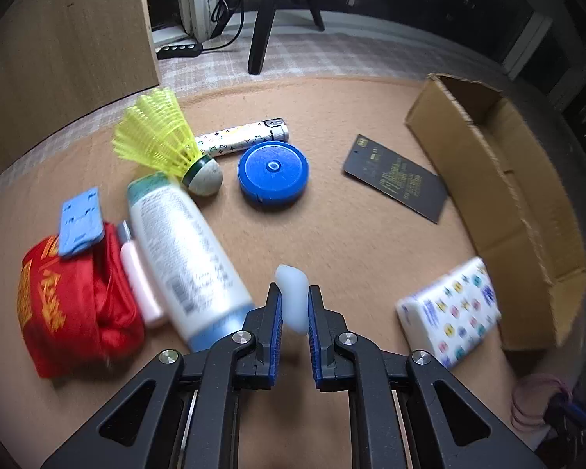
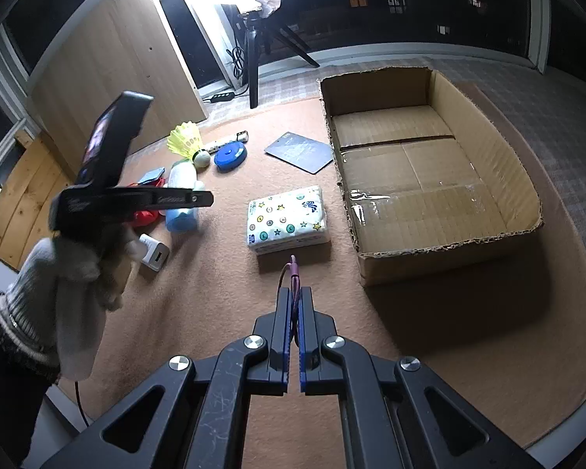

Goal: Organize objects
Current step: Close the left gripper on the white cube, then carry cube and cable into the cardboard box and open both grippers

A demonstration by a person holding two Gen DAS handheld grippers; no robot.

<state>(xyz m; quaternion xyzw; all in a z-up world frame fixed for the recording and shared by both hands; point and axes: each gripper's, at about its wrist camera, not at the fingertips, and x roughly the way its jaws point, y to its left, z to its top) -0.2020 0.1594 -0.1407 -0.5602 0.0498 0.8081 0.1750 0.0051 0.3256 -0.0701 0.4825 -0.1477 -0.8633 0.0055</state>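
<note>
Bottle label unreadable, red cloth gold characters blurred

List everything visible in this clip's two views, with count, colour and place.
Cardboard box: 1, brown, right, empty.
Tissue pack: 1, white patterned, centre.
Dark card: 1, black, beside box.
Tape measure: 1, blue, centre back.
Lighter: 1, white patterned, behind it.
Shuttlecock: 1, yellow, left back.
Bottle: 1, white, left, lying.
Red cloth: 1, left.
Charger: 1, white.
Left gripper: shut on pale soft piece.
Right gripper: shut on purple cord.
</note>
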